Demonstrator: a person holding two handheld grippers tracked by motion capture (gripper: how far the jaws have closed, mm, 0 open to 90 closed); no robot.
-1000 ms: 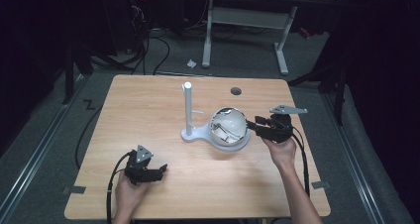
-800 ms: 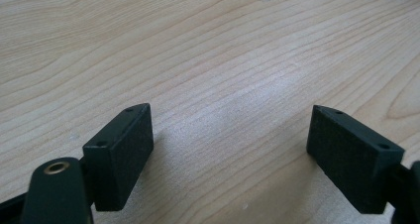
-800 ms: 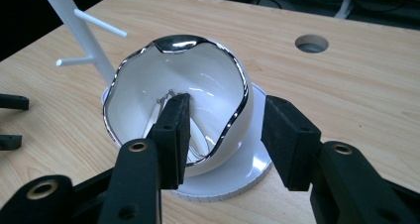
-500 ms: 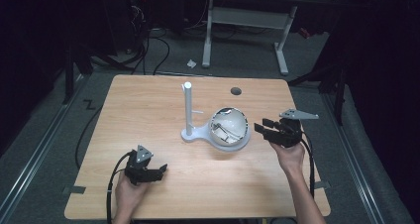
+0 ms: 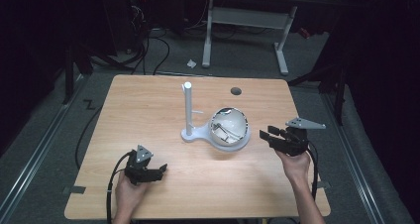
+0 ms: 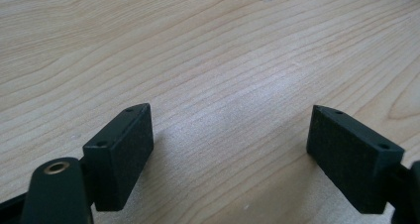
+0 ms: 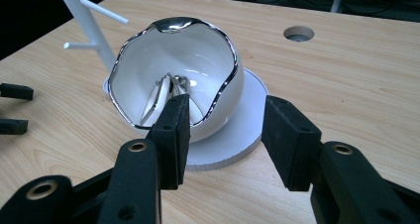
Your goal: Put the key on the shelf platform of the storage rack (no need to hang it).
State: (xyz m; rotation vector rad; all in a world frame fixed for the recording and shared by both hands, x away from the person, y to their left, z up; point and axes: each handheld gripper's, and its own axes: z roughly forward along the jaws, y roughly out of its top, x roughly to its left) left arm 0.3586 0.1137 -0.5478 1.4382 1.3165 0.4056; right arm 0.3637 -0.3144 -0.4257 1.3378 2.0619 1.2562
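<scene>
Bowl [image 5: 231, 131] placement looks done to us: the white, silver-rimmed dish sits tilted on the round base of the pegged stand [image 5: 188, 110], mid-surface [image 5: 148, 97], with shiny metal pieces [image 7: 168, 90] inside. We see the right tongs [image 5: 265, 135] just beside it, released and empty, the jaws fairly close together. The left tongs [image 5: 161, 169] rest well apart, spread wide over bare wood. What remains, we judge, is at most clearing away.
</scene>
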